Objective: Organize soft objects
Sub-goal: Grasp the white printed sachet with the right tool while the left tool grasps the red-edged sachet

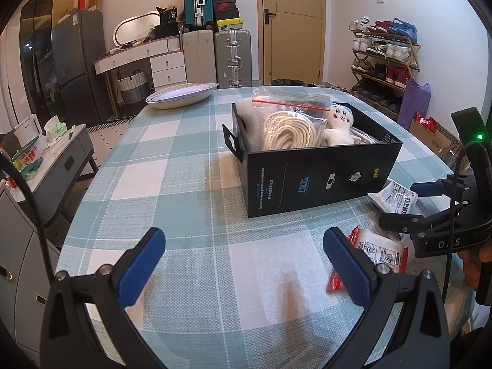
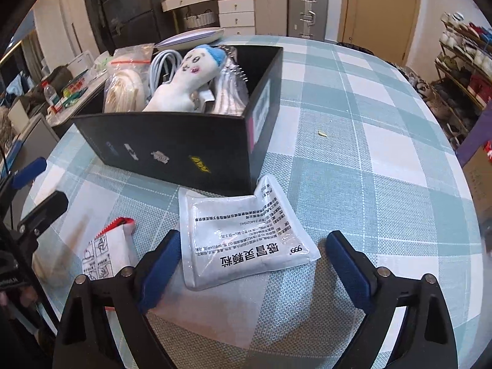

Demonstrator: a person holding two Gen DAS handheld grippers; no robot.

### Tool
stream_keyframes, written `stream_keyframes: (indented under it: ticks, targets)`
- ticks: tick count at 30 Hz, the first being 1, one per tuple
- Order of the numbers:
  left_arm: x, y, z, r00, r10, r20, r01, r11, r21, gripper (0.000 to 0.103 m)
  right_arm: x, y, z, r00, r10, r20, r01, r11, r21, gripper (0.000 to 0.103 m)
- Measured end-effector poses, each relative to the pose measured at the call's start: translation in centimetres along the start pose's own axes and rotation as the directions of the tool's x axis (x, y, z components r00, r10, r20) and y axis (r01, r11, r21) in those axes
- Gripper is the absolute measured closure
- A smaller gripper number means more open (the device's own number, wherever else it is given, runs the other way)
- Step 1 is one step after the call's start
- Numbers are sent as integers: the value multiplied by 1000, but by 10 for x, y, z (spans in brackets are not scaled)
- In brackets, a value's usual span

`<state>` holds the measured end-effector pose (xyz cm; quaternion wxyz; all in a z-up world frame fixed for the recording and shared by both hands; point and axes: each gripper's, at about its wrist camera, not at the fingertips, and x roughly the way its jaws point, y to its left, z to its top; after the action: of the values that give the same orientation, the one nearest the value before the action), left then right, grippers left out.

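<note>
Nearest in the right wrist view, the right gripper (image 2: pixel 249 264) stands wide open at the bottom of the frame, its blue pads on either side of a white sachet (image 2: pixel 246 240) printed with black characters; the left pad sits just beside the sachet's edge, the right pad is clear of it, and nothing is gripped. The sachet lies flat on the checked tablecloth (image 2: pixel 369 153), its far corner curled up against the black box (image 2: pixel 172 147). At lower left of that frame a second white packet (image 2: pixel 107 246) with red toothed ends lies on the cloth. In the left wrist view, the left gripper (image 1: pixel 243 264) is also spread wide at the bottom of the frame and holds nothing, only bare cloth lying between its pads; the red-ended packet shows just beyond its right pad. Farther up, in the middle of that frame, the black box holds a zip bag of coiled cream cord (image 1: pixel 289 129) and a small white plush doll (image 1: pixel 338 123) with a blue cap, leaning against each other. Beyond the box, at the table's far edge toward upper left, sits a shallow oval dish (image 1: pixel 181 93).
</note>
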<state>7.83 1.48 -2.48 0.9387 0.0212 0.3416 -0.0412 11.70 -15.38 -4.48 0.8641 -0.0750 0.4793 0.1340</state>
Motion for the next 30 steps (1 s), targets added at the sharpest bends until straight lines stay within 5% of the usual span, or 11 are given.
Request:
stream_keyframes:
  ticks: [13,15,30]
  targets:
    - [0,-4,0,1000,-13,-12,13,1000,14,0,-13,1,-9,997,59,45,-58,998,-38,40]
    - [-1,-6,-1,1000,-18,-17,18,1000,19,0,-16,-1,-11,996,70,52,-68,997,-35,52]
    - [-17,-38,-3,989,-143,-45,147,982,116,0,-47,-5,-27,985,115,127,-112,993,-30,54]
